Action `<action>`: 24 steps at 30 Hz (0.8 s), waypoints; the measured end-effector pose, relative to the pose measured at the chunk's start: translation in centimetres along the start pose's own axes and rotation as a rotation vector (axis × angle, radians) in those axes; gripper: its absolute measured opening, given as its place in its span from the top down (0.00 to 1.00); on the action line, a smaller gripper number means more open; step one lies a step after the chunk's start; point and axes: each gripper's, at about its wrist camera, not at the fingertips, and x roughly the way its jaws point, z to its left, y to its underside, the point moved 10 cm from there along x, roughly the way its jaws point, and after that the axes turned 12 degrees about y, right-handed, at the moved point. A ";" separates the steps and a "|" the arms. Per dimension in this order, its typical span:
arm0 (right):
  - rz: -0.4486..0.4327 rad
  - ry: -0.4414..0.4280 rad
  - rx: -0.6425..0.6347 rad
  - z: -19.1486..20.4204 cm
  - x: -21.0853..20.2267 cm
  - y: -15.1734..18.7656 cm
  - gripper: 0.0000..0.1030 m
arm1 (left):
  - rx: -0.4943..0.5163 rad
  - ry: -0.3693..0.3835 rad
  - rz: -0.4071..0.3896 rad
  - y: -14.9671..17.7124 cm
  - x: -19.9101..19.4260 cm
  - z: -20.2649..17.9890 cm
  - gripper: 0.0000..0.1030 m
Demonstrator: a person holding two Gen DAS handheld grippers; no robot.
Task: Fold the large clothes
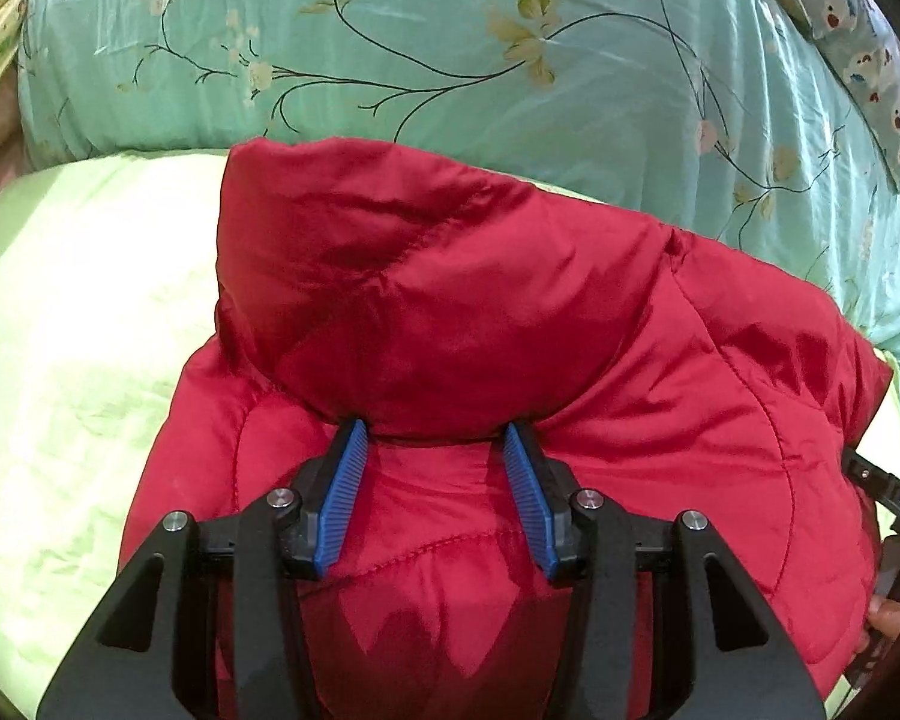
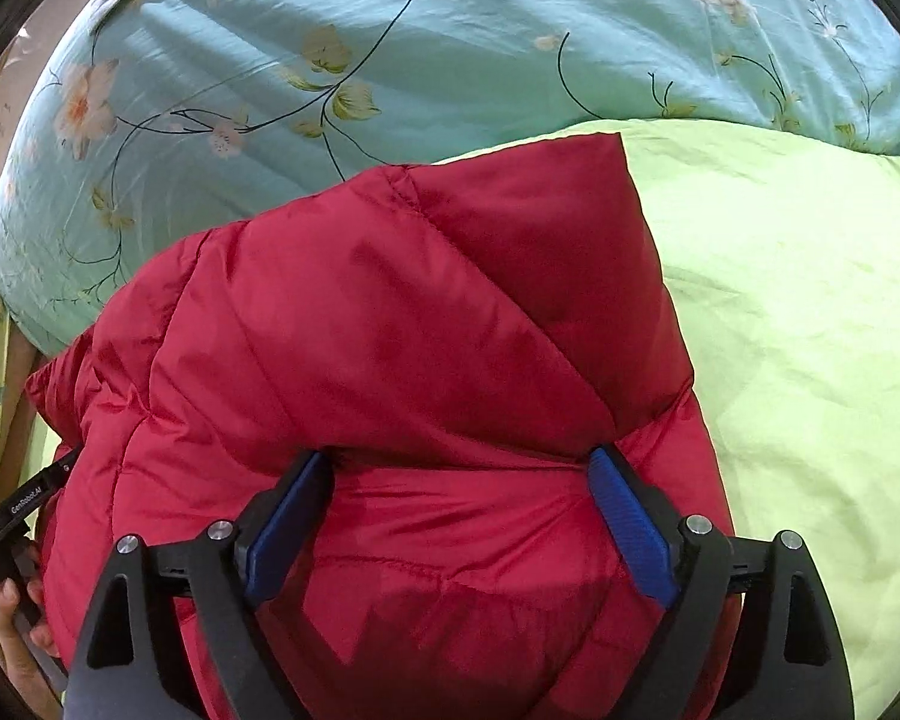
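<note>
Left gripper (image 1: 435, 429) and right gripper (image 2: 462, 459) are seen spread, nothing pinched, over the red puffer jacket (image 1: 480, 312) on the green sheet (image 1: 78, 312). Probably light, squishy, slippery; best grabbed at seams.

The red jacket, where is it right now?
In both wrist views the red jacket lies folded on the light green sheet, just in front of the flowered blue quilt.

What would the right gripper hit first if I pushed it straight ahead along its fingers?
Most likely the folded-over flap of the red puffer jacket: the right gripper stands open with its fingertips right at that flap's edge. Depth is unclear, so they may already touch it.
</note>
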 end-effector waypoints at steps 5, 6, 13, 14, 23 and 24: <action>0.001 -0.006 0.000 0.1 0.4 -0.2 0.13 | -0.016 0.028 0.009 0.0 -0.9 0.2 0.54; 0.000 -0.008 0.000 0.1 0.4 -0.3 0.13 | -0.015 0.033 0.004 -0.2 -1.3 0.4 0.54; -0.007 -0.009 0.002 0.0 0.3 -0.4 0.13 | -0.001 0.019 -0.008 0.5 -2.4 2.0 0.54; -0.013 -0.011 0.003 0.0 0.0 -0.4 0.13 | -0.004 0.017 -0.009 0.4 -2.4 2.1 0.54; -0.076 -0.059 0.031 -2.0 -6.0 1.5 0.13 | -0.017 0.080 -0.027 1.1 -5.2 1.5 0.49; -0.077 -0.063 0.034 -2.3 -6.3 1.7 0.13 | -0.018 0.092 -0.033 1.2 -5.9 1.5 0.46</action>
